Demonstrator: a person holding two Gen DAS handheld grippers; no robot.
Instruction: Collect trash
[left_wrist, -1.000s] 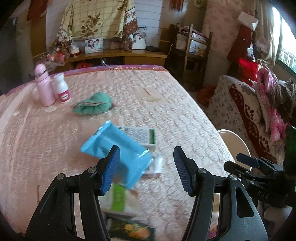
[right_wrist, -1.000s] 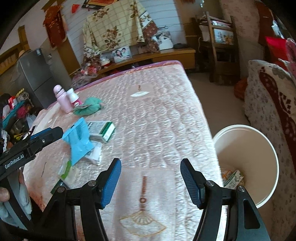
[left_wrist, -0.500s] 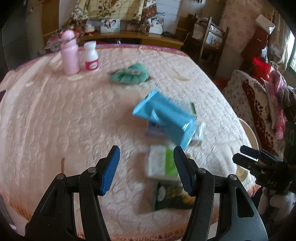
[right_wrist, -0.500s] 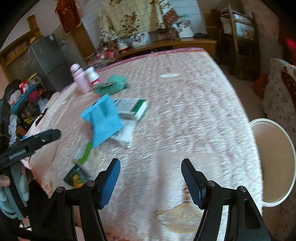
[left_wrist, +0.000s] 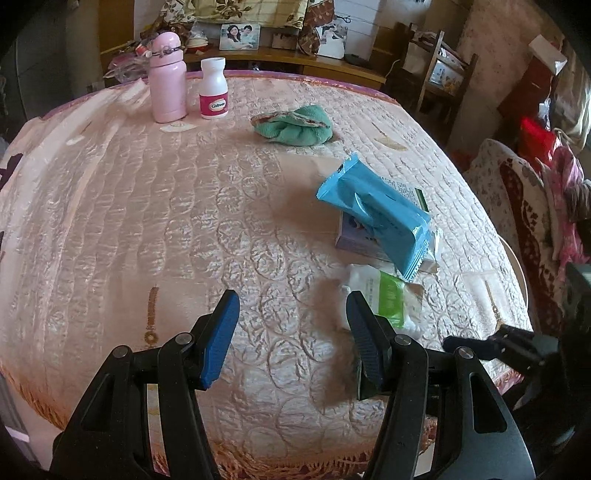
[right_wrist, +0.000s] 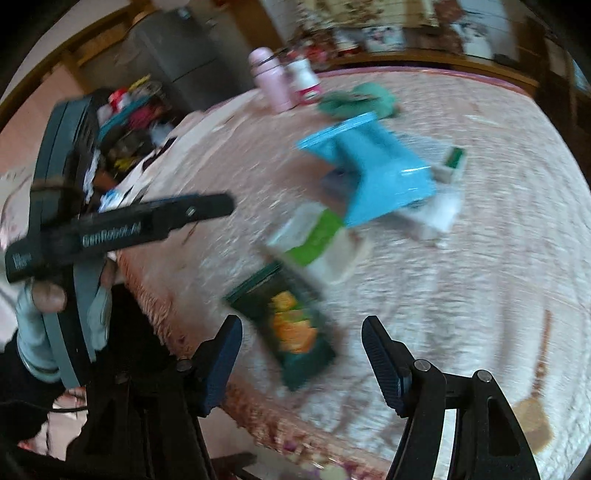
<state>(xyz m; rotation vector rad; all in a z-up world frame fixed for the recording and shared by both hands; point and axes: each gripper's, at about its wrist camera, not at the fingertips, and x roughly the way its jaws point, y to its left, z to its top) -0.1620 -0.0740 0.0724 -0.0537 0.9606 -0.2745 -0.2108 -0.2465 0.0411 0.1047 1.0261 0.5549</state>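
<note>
1. Both pairs of jaws stand apart and hold nothing: the left gripper (left_wrist: 291, 332) hangs over bare quilt, and the right gripper (right_wrist: 301, 360) hangs over a dark green snack wrapper (right_wrist: 291, 328) without touching it.
2. That wrapper lies flat near the fringed edge of the bed (left_wrist: 147, 221).
3. Just beyond it lies a white and green packet (left_wrist: 388, 295), beside the left gripper's right finger.
4. A blue pouch (left_wrist: 373, 210) leans on a small white box (left_wrist: 354, 236), and a green-edged carton (right_wrist: 452, 162) lies behind them.
5. Farther back stand a pink bottle (left_wrist: 168, 77) and a white pill bottle (left_wrist: 213, 90), with a green cloth (left_wrist: 295, 125) near them.
6. The right wrist view is blurred.
</note>
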